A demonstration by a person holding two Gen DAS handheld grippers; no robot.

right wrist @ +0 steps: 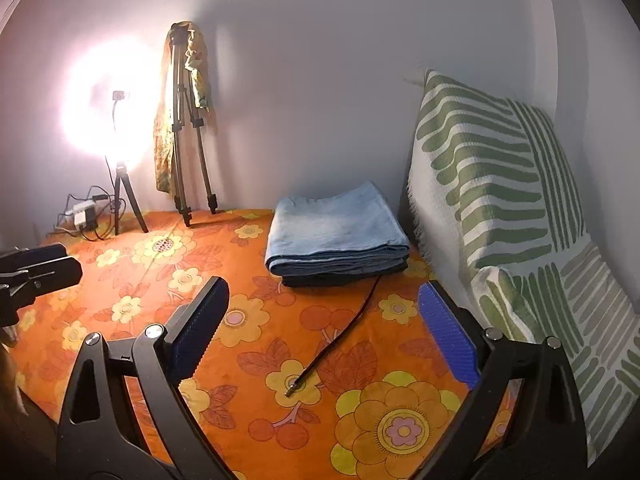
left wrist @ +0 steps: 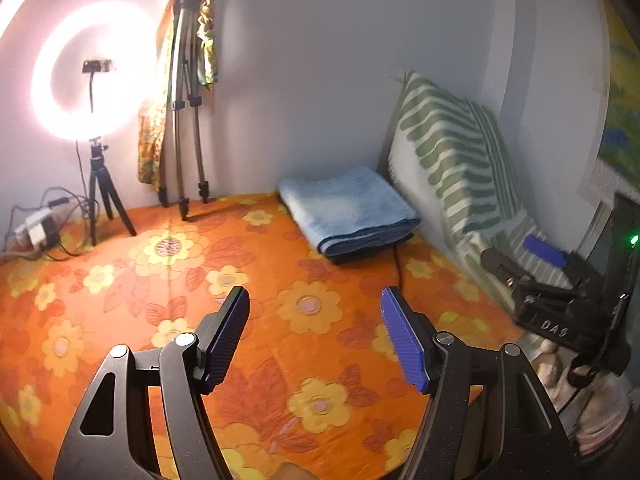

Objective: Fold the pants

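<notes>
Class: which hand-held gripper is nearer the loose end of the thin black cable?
Right. The right hand-held gripper hangs just above the cable end; the left hand-held gripper sits further left.

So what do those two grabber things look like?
Each hand-held gripper is a black frame shaped like big tongs, with silver round bolts at the joints. The left hand-held gripper has two fingers tipped with flat, ridged blue pads. The right hand-held gripper looks the same, and white letters, apparently "DAS", are on its side.
</notes>
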